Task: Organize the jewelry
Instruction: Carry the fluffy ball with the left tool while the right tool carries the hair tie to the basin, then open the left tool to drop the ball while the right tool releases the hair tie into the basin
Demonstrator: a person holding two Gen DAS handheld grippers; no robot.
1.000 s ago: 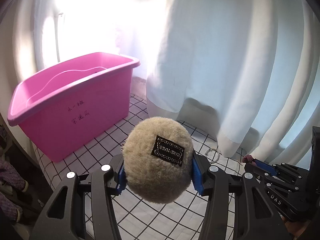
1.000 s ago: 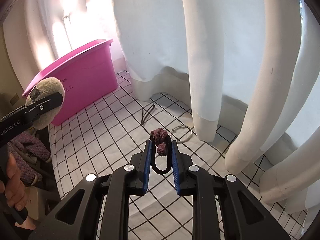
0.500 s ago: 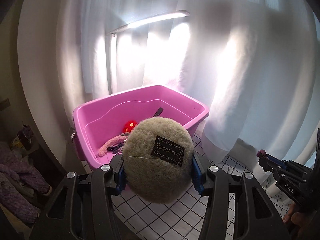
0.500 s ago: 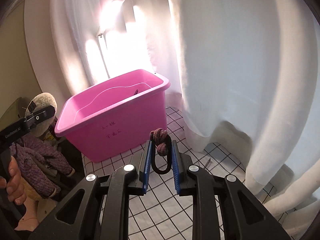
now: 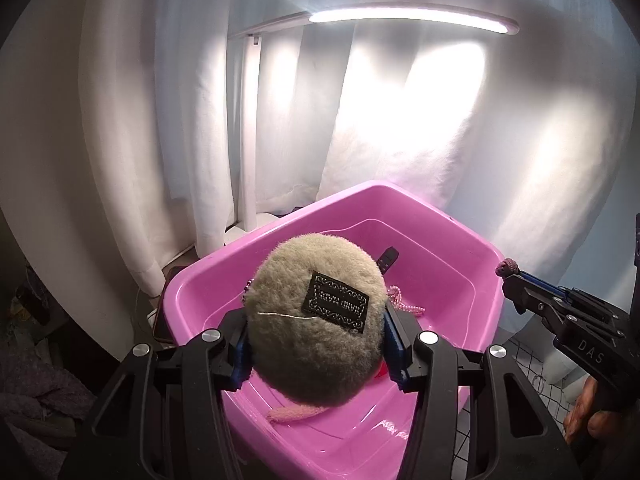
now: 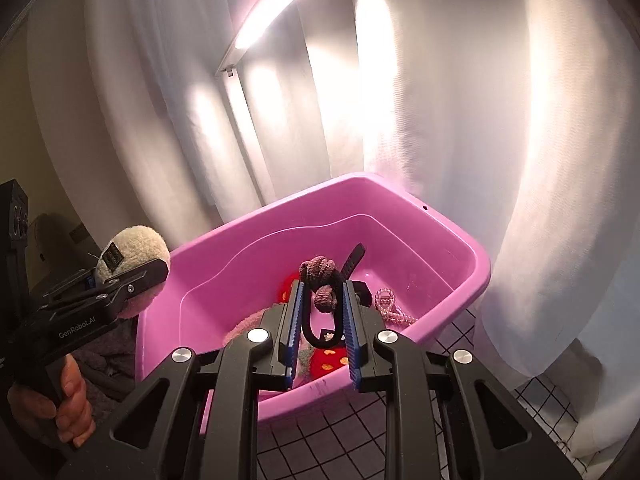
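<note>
My left gripper (image 5: 316, 332) is shut on a beige fluffy pom-pom (image 5: 316, 320) with a black label, held above the near part of the pink plastic bin (image 5: 448, 220). My right gripper (image 6: 320, 300) is shut on a mauve knotted hair tie (image 6: 320, 280) with a black elastic loop, held over the bin's (image 6: 460, 236) front rim. In the bin lie a pink bead bracelet (image 6: 390, 308), a black clip (image 6: 354, 258), a red item (image 6: 330, 360) and a pink fuzzy piece (image 5: 296, 412). The pom-pom (image 6: 132, 256) also shows in the right wrist view, at the bin's left.
White curtains (image 5: 400, 120) hang behind the bin, with a lit lamp bar (image 5: 404, 20) on a white post above. The bin stands on a black-checked white cloth (image 6: 360, 432). Purple knit fabric (image 5: 36, 392) lies to the left.
Both grippers have moved up and toward the bin with their items. They now hang over it, and the bin's inside has come into view.
</note>
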